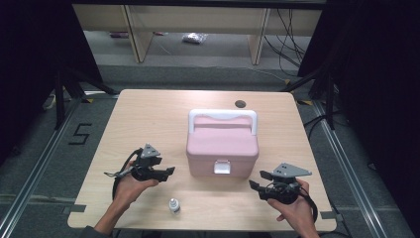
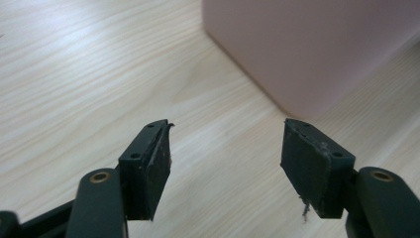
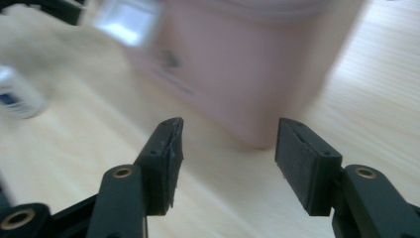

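Observation:
A pink lidded box (image 1: 223, 147) with a white handle and a white front latch (image 1: 221, 167) stands in the middle of the wooden table (image 1: 148, 119). A small white bottle (image 1: 174, 206) stands near the front edge. My left gripper (image 1: 171, 171) rests left of the box, jaws open and empty, pointing at its left corner (image 2: 307, 54). My right gripper (image 1: 255, 182) sits right of the box front, open and empty. In the right gripper view the box (image 3: 237, 64) fills the background, its latch (image 3: 129, 22) at upper left, and the bottle (image 3: 17, 94) at far left.
A dark round hole (image 1: 240, 104) marks the table's far edge behind the box. Black curtains and stand legs flank the table. Bare tabletop lies left of the box and along the front between the hands.

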Tool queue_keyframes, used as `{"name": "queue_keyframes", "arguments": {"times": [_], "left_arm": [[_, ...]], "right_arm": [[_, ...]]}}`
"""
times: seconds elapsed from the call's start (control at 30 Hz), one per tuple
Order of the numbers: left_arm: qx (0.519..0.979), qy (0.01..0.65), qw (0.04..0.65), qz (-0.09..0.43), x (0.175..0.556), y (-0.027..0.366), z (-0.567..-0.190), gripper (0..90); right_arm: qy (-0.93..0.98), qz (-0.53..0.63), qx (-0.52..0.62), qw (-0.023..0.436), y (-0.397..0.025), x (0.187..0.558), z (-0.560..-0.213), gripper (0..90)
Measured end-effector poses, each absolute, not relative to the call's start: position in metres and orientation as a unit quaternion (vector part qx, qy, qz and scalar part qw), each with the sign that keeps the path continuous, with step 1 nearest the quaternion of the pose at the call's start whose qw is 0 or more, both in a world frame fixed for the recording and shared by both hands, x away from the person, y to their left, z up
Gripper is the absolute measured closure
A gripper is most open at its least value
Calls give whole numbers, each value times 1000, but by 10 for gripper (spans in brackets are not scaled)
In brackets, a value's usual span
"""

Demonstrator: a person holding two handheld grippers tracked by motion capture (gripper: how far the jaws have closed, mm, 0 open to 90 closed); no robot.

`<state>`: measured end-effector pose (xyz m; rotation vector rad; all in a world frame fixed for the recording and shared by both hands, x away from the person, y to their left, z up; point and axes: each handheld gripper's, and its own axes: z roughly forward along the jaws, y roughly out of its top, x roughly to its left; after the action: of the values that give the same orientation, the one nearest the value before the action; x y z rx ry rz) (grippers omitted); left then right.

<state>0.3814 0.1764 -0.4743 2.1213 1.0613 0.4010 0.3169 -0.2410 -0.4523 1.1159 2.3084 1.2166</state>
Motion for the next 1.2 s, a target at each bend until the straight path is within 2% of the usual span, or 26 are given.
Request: {"name": "queue_keyframes", "arguments": {"times": [0.13, 0.37, 0.57, 0.83, 1.2], "left_arm": [[815, 430, 354, 159, 376, 189, -478, 330], [814, 436, 340, 178, 372, 195, -481, 319], [800, 448, 360, 170, 372, 200, -480, 291], [808, 444, 351, 162, 377, 199, -483, 197], [805, 454, 346, 163, 380, 206, -486, 201]], "right_arm": [[812, 431, 376, 119, -225, 308, -453, 417], [831, 438, 329, 102, -197, 306, -460, 397], [854, 432, 278, 79, -160, 298, -466, 386], [879, 420, 217, 63, -105, 297, -478, 378], [891, 410, 185, 56, -61, 300, -488, 377]]}}
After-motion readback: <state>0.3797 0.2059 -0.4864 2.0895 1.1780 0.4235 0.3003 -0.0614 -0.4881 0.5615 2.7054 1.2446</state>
